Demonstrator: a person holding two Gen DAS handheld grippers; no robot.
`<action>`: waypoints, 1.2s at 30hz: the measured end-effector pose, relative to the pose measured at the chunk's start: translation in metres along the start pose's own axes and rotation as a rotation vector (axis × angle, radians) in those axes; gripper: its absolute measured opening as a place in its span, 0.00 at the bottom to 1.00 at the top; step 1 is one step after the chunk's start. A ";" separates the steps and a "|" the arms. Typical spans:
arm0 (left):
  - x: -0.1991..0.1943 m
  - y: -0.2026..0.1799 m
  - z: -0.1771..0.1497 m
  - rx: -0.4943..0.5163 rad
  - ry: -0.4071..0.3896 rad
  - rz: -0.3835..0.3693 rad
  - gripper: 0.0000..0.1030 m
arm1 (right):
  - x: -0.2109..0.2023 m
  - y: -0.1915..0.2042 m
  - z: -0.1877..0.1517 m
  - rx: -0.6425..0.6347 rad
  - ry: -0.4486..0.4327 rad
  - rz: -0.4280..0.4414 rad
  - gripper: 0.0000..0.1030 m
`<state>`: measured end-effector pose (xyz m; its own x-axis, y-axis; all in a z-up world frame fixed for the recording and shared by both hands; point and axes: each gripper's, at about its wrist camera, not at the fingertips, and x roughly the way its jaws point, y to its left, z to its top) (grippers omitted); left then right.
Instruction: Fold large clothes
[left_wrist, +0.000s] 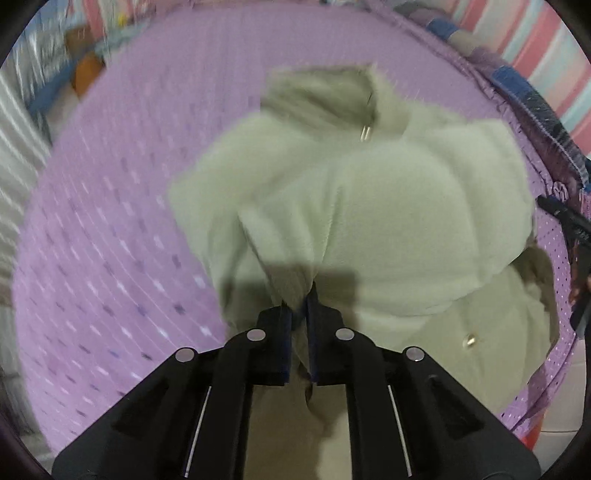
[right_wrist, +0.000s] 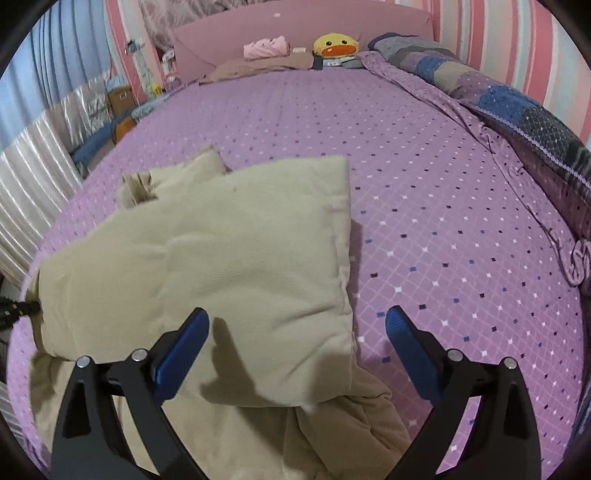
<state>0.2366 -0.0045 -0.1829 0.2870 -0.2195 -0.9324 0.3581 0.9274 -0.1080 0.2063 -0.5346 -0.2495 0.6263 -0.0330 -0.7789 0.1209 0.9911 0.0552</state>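
Jacket (right_wrist: 221, 266) lying on bed (right_wrist: 443, 221), sleeves folded in. Left gripper (left_wrist: 300, 306) jaws clamping near hem; right gripper (right_wrist: 297, 332) jaws apart, empty. Final lengthwise fold likely remaining.

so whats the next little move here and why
Probably bring the right gripper down to pinch the near edge of the jacket. Its jaws stand open above the folded part, holding nothing, while the left gripper is shut on a bunch of the cloth. The bedsheet beyond lies bare for the next fold.
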 end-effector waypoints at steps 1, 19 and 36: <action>0.003 0.000 -0.002 -0.004 -0.002 0.010 0.12 | 0.000 0.001 0.000 -0.008 0.003 -0.005 0.94; 0.025 0.022 0.035 -0.258 0.058 -0.225 0.59 | 0.002 -0.013 0.030 0.031 -0.020 -0.019 0.94; 0.018 0.010 0.073 -0.073 -0.057 0.014 0.15 | 0.026 0.017 0.017 0.066 -0.082 -0.014 0.94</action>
<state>0.3097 -0.0213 -0.1756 0.3423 -0.2216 -0.9131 0.2885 0.9496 -0.1223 0.2383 -0.5205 -0.2583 0.6850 -0.0600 -0.7261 0.1791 0.9799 0.0880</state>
